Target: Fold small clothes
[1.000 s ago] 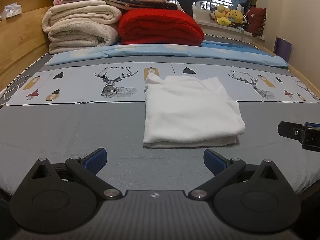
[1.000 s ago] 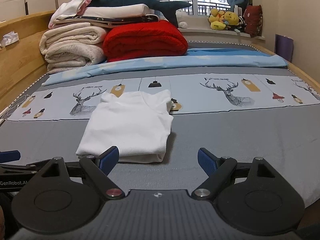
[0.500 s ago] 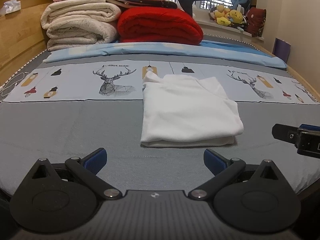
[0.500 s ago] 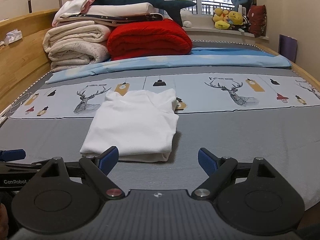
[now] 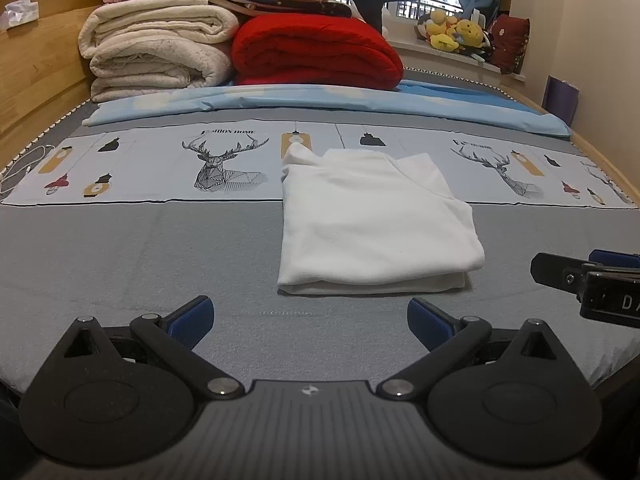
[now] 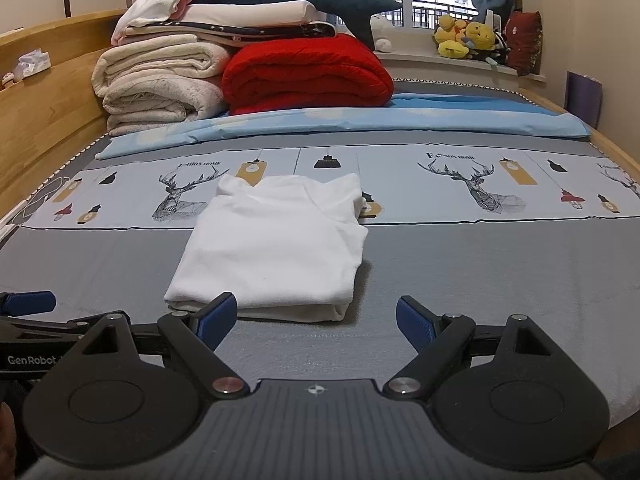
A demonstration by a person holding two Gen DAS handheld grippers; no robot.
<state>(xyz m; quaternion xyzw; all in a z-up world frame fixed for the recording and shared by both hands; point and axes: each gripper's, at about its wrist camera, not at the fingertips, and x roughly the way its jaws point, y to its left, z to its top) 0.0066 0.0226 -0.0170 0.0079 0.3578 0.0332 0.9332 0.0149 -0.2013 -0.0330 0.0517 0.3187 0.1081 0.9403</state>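
White garment [image 5: 372,216], folded into a neat rectangle, flat on the grey bed sheet [image 5: 140,256], far edge overlapping the deer-print band [image 5: 224,162]. Left gripper [image 5: 310,318] low and just short of the garment's near edge, blue pads spread wide, holding nothing. Right gripper [image 6: 316,316] likewise spread and empty, its left pad [image 6: 218,314] overlapping the garment's near edge in view; contact unclear. Beyond the garment, red blanket [image 6: 306,74] beside cream blankets [image 6: 160,84].
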